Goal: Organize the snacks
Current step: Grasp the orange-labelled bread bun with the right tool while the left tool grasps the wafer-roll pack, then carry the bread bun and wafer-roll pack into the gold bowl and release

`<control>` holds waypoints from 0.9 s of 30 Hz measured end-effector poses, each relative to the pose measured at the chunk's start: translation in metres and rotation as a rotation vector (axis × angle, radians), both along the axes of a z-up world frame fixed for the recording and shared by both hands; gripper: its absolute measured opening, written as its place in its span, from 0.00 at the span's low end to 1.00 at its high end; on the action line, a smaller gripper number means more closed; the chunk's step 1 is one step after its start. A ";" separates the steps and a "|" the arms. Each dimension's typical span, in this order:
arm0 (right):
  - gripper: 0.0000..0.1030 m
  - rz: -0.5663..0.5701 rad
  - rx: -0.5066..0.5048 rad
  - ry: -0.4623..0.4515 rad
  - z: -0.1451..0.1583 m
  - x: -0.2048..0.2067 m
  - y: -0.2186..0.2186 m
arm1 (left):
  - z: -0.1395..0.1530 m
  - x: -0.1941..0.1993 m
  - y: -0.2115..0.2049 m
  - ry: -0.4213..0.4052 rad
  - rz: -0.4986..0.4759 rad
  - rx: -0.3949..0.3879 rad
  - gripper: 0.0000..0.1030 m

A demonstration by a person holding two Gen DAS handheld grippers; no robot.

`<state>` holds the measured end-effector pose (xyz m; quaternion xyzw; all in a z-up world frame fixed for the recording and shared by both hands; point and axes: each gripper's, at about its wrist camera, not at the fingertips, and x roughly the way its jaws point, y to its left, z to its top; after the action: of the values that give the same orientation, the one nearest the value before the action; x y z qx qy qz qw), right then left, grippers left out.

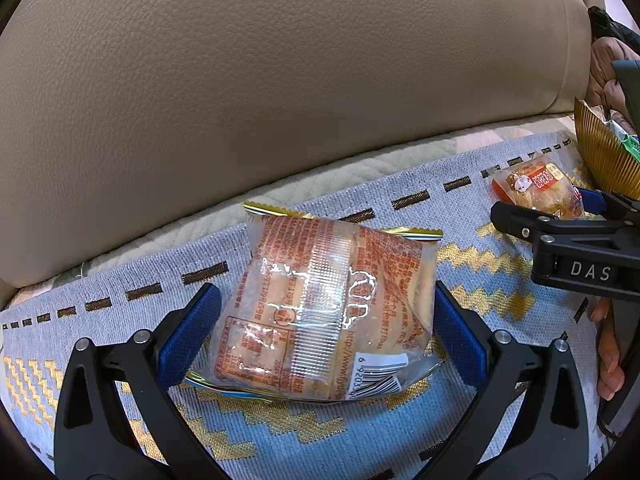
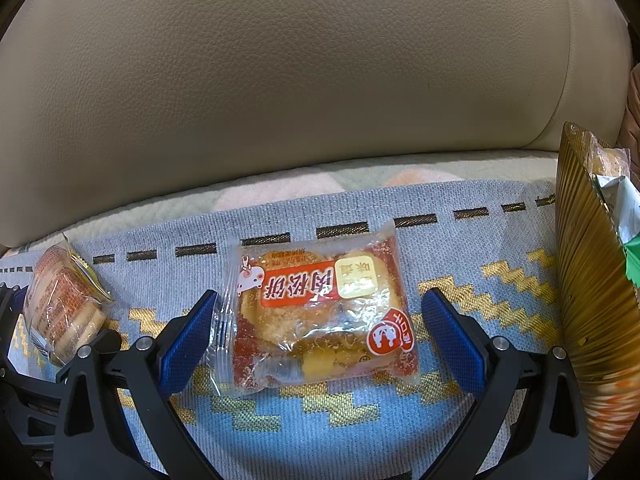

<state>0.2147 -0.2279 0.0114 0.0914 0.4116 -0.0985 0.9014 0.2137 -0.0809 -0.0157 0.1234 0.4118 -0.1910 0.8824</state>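
right: gold bowl (image 2: 584, 280) blocks | ahead: sofa backrest (image 2: 300, 80) | between packets: cloth (image 2: 160, 280) free

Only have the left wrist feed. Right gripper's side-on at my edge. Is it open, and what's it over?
Observer: Open. The right gripper straddles the red-label snack packet, which lies flat on the cloth.
Operator: Pads touching it?
Observer: The right pad stands clear; the left pad meets the wrapper's clear edge.
Operator: Which face is up?
Observer: The printed front, with a red label band across it.
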 end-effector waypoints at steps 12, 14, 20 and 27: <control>0.52 0.032 0.090 -0.104 0.016 -0.020 -0.011 | 0.015 -0.014 0.008 -0.083 -0.032 -0.028 0.63; 0.51 0.060 0.120 -0.136 0.020 -0.028 -0.012 | 0.017 -0.022 0.005 -0.117 -0.026 -0.005 0.63; 0.51 0.091 0.146 -0.170 0.040 -0.043 -0.010 | 0.027 -0.029 0.015 -0.048 0.018 -0.075 0.63; 0.51 0.091 0.156 -0.249 0.104 -0.063 -0.015 | 0.071 -0.028 0.027 0.008 0.117 -0.180 0.63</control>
<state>0.1517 -0.2426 0.1157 0.1538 0.3066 -0.0130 0.9392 0.1852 -0.0535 0.0548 0.0183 0.4032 -0.1757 0.8979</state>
